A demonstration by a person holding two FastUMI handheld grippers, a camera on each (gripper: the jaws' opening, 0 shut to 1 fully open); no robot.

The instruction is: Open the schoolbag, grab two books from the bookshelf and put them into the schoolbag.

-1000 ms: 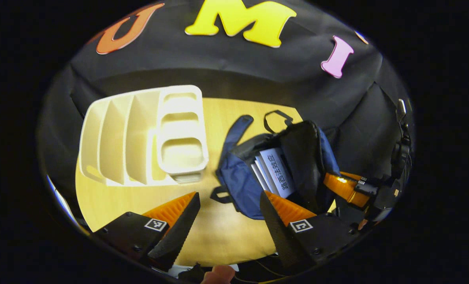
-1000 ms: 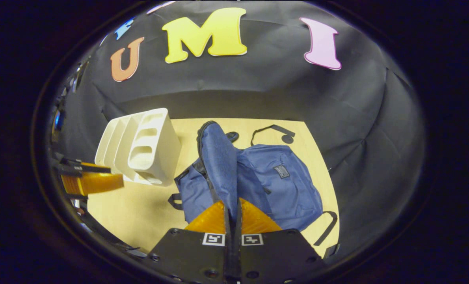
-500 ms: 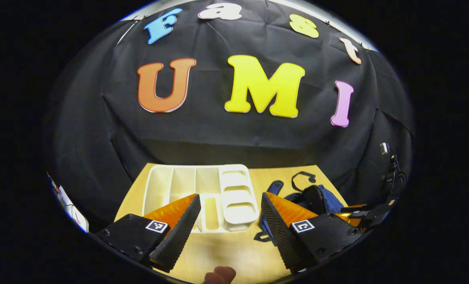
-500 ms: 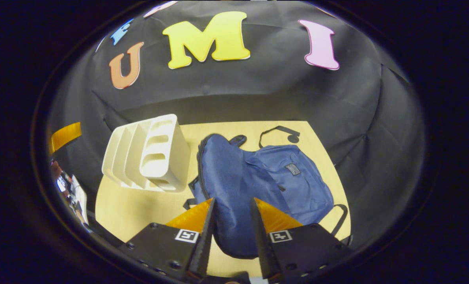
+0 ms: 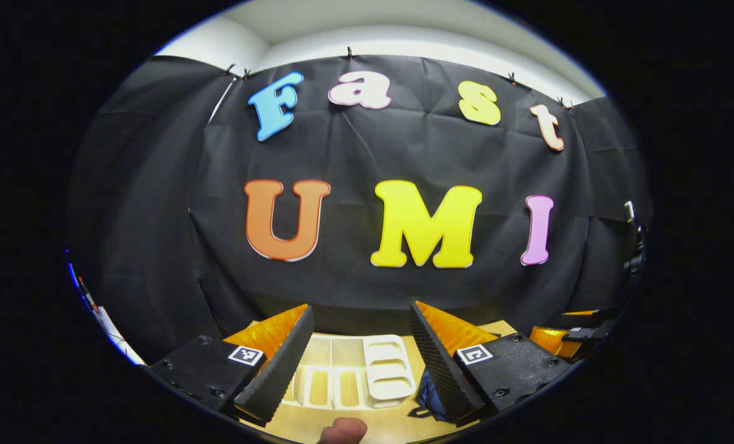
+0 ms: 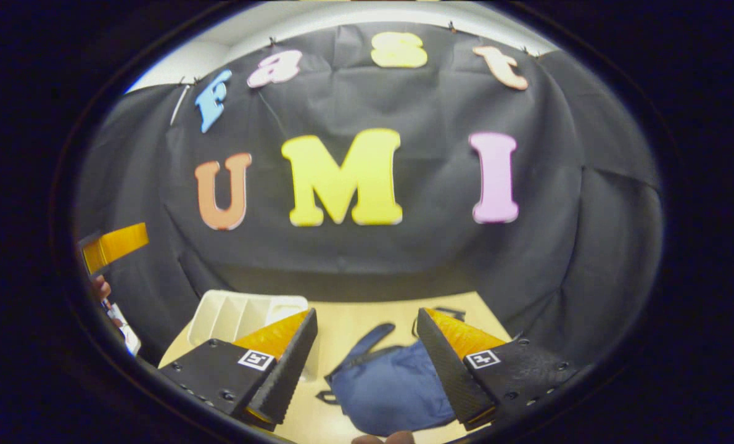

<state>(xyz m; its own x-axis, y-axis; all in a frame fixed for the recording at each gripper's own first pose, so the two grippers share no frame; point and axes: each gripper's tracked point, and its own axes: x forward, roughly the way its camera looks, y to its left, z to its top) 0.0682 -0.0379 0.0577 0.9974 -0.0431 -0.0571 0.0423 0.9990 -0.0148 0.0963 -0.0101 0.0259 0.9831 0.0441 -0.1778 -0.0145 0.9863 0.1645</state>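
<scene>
Left gripper (image 5: pixel 362 364): released, fingers spread wide apart, nothing between them; raised well above the table (image 5: pixel 354 425) and aimed mostly at the booth wall. Below and between the fingers, the white bookshelf (image 5: pixel 354 376) on the table, its slots without books (as far as the low angle allows). Just right of the bookshelf, a small blue corner of the schoolbag (image 5: pixel 432 398), mostly hidden behind the right-hand finger. At the bottom edge, a fingertip (image 5: pixel 341 430) of the holding hand. At far right, part of the right gripper (image 5: pixel 573 333), seen from the side.

Right gripper (image 6: pixel 367 364): likewise released, fingers wide apart, grasping nothing, held above the table (image 6: pixel 354 333). Between its fingers, the schoolbag (image 6: pixel 391 385): blue, lying on the table, flap down over the opening, one strap (image 6: pixel 367 342) reaching toward the wall. No book visible from this angle (contents hidden by the fabric). Left of the schoolbag and close beside it, the bookshelf (image 6: pixel 237 314), partly covered by the left-hand finger. At far left, part of the left gripper (image 6: pixel 117 243), with a bit of the holding hand (image 6: pixel 100 287) beneath it. At the bottom edge, a sliver of a fingertip (image 6: pixel 385 438).
</scene>
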